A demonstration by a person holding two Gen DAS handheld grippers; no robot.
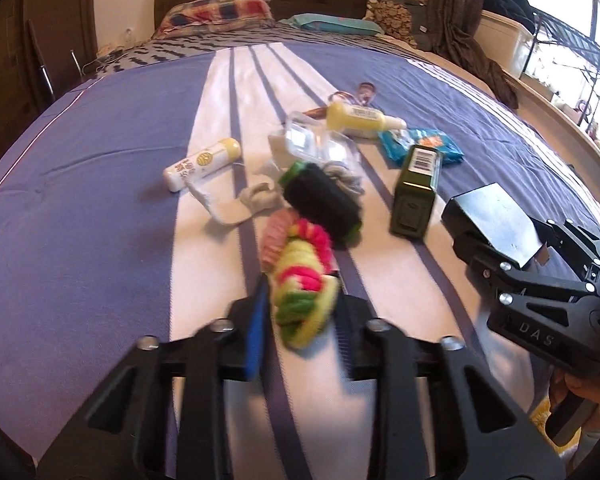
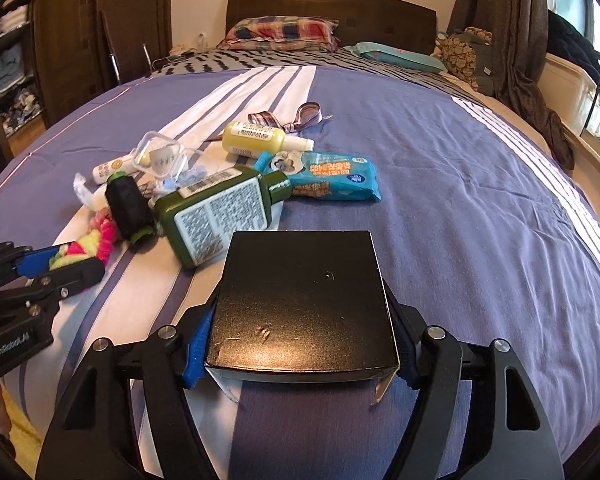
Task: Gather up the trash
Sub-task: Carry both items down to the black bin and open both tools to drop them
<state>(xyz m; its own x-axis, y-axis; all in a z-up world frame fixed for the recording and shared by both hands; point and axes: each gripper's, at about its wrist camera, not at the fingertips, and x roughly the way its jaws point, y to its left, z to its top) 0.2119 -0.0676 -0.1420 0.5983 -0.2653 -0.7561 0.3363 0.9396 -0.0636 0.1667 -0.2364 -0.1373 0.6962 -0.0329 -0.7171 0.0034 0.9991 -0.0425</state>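
1. Your right hand-held gripper point(image 2: 300, 364) is clamped on a flat black box point(image 2: 304, 304), its matte lid scuffed and one near corner torn, held just above the bed point(image 2: 460, 220).
2. Your left hand-held gripper point(image 1: 300, 328) has its fingers closed around a fuzzy bundle of hair ties point(image 1: 304, 284) in pink, yellow and green; the far end of the bundle lies on the bedspread.
3. The task looks barely begun: two items are gripped, no bin or bag is in view, and the rest of the pile lies untouched on the bed.
4. Still lying there, close together: a glossy dark green bottle point(image 2: 216, 212) on its side, a black thread spool point(image 2: 130, 210), a crinkly blue packet point(image 2: 332, 178), a yellow squeeze bottle point(image 2: 260, 140), a clear plastic case point(image 2: 158, 156), a white tube point(image 1: 202, 164) and a ribbon point(image 2: 296, 118).
5. The bedspread is soft purple cloth with white stripes, lightly wrinkled.
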